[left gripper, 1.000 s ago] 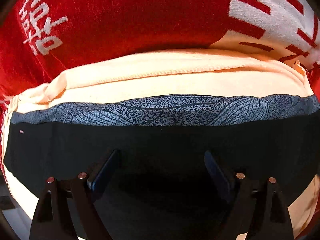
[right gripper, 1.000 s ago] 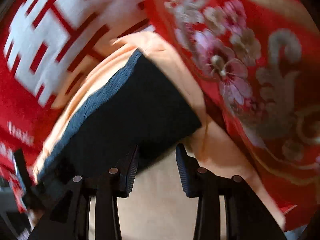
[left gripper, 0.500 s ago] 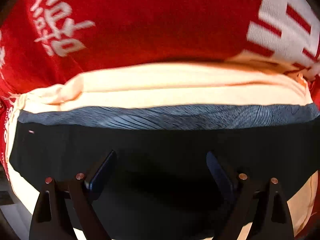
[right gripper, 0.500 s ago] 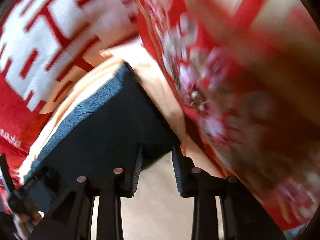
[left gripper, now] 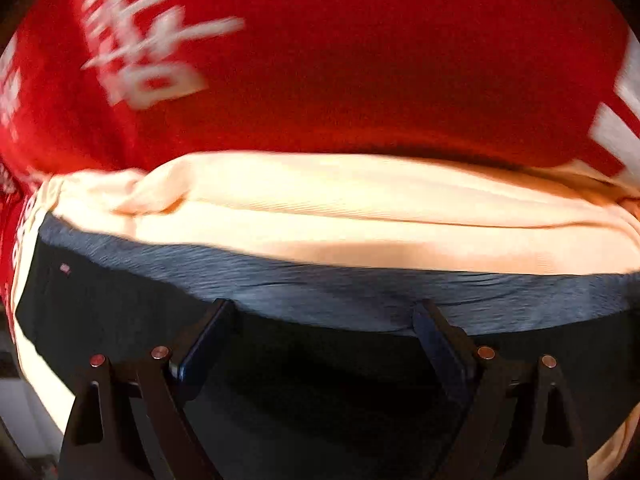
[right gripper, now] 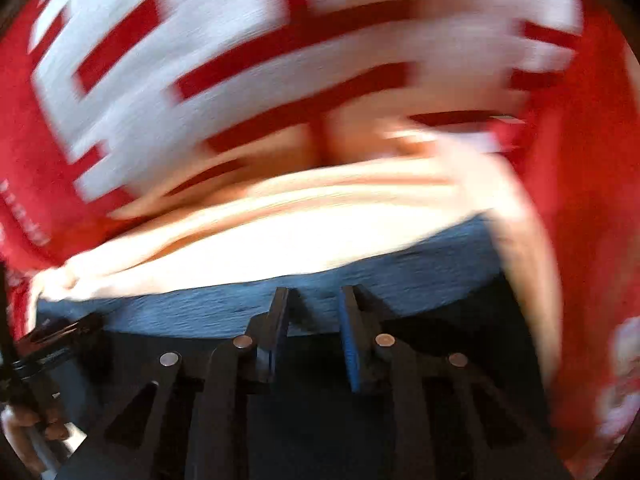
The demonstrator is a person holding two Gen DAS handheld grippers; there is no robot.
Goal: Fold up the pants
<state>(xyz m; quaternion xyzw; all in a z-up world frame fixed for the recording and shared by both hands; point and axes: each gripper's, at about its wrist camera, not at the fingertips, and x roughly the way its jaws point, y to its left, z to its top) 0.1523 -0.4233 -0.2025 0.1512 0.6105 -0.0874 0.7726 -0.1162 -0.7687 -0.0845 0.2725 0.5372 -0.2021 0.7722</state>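
Over the black pants (left gripper: pixel 320 380) on a red blanket (left gripper: pixel 360 60), the left gripper (left gripper: pixel 320 320) gapes wide, the right gripper (right gripper: pixel 312 300) narrowly parted, neither gripping

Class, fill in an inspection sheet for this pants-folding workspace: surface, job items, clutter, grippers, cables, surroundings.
Surface: red cloth with white characters.
Job's things: black pants with grey patterned band, lying on a cream fabric.
Clutter: nothing seen.
Grippers: left gripper open wide over the pants; right gripper with a narrow gap, nothing visibly clamped.
Cables: nothing seen.
Surroundings: mostly hidden; right view is motion-blurred.
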